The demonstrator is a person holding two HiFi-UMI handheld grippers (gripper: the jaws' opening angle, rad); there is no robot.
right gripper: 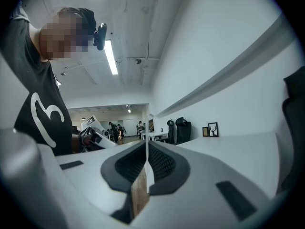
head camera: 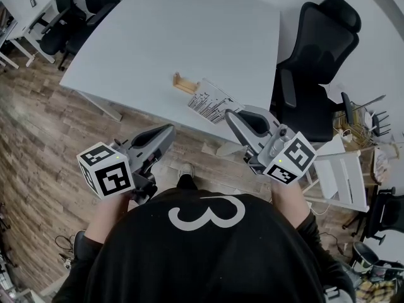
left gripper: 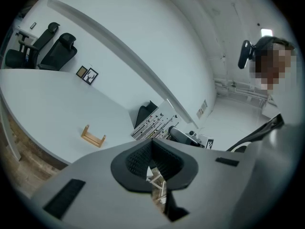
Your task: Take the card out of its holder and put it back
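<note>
A small wooden card holder (head camera: 184,83) stands empty near the front edge of the white table (head camera: 177,36). Just right of it, a white card (head camera: 210,100) printed with black lines hangs over the table edge, and my right gripper (head camera: 228,115) is shut on its near corner. In the right gripper view the card (right gripper: 146,159) shows edge-on, clamped between the pads. My left gripper (head camera: 172,130) is shut and empty, held off the table's front edge, left of the card. From the left gripper view I see the holder (left gripper: 93,136) and the card (left gripper: 155,123) beyond the closed jaws.
A black office chair (head camera: 322,49) stands at the table's right side, and more chairs (head camera: 76,11) stand at the far left. A white rack (head camera: 344,175) and clutter sit on the floor at the right. Two small picture frames (left gripper: 87,74) stand on the table's far side.
</note>
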